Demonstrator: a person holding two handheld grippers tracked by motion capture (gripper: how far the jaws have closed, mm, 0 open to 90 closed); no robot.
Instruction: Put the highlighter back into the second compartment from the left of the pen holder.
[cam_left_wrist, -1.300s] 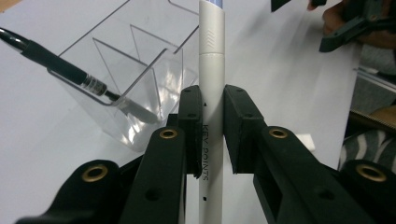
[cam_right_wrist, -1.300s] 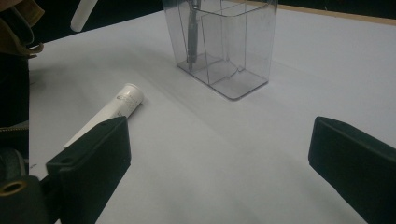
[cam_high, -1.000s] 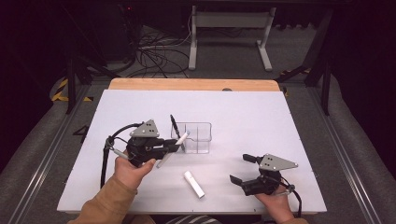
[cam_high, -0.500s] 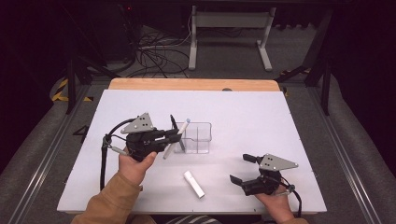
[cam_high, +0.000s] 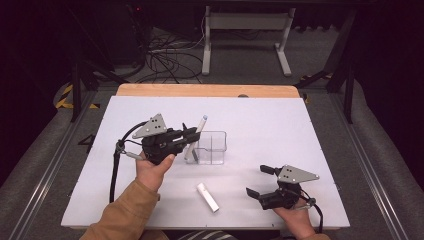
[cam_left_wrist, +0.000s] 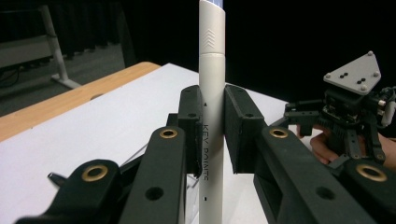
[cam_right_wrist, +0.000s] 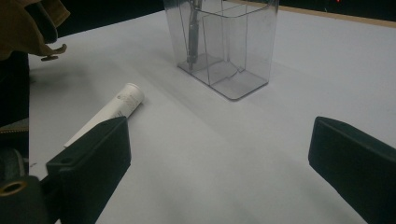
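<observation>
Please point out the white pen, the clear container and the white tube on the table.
white pen (cam_left_wrist: 211, 107): left gripper view, its barrel between the jaws.
clear container (cam_high: 216, 148): high view, its front wall.
white tube (cam_high: 207, 197): high view, middle of its body.

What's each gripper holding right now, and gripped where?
Left gripper clamps the white pen around its middle barrel, its tip down in the clear organizer. Right gripper is open, holding nothing.

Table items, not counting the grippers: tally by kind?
White pen, clamped in the left gripper, lower end in the container: 1
Clear divided container: 1
White tube lying flat on the table: 1
Total: 3
</observation>
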